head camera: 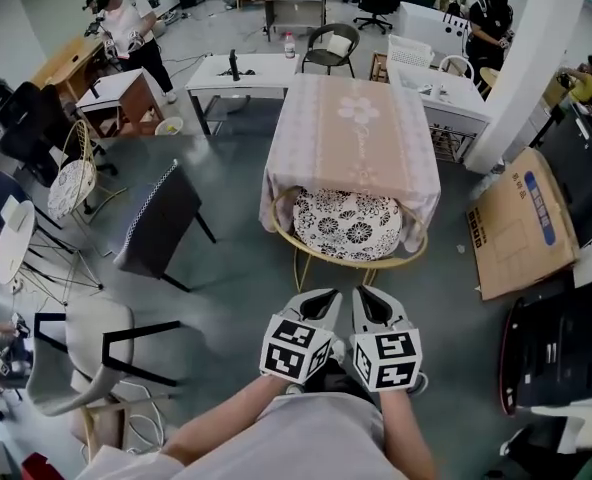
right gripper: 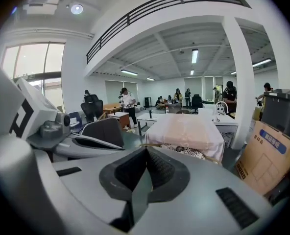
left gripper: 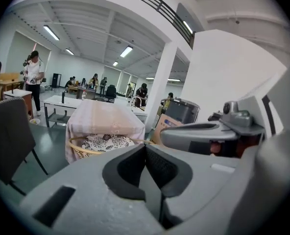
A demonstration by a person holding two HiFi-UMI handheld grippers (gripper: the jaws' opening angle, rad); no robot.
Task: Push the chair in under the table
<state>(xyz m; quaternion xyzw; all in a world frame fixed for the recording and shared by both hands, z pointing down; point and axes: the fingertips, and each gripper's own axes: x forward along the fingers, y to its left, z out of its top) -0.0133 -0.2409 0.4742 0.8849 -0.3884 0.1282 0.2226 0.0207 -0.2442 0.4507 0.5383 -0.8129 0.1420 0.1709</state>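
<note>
The chair [head camera: 348,225] has a gold wire frame and a black-and-white flowered cushion. Its seat sits under the near edge of the table [head camera: 354,133], which wears a pink cloth. My left gripper [head camera: 323,296] and right gripper [head camera: 371,294] hang side by side close to the person's body, a short way from the chair's back and not touching it. Both are shut with nothing between the jaws. In the left gripper view the shut left gripper [left gripper: 145,146] points at the chair [left gripper: 106,142] and table [left gripper: 106,119]. The right gripper view shows the right gripper [right gripper: 146,150] shut, with the chair [right gripper: 186,151] beyond.
A dark grey chair [head camera: 161,218] stands to the left of the table, and a white chair [head camera: 86,353] is at the lower left. A cardboard box [head camera: 521,223] lies on the floor to the right, near a white pillar [head camera: 531,58]. Desks and people fill the back.
</note>
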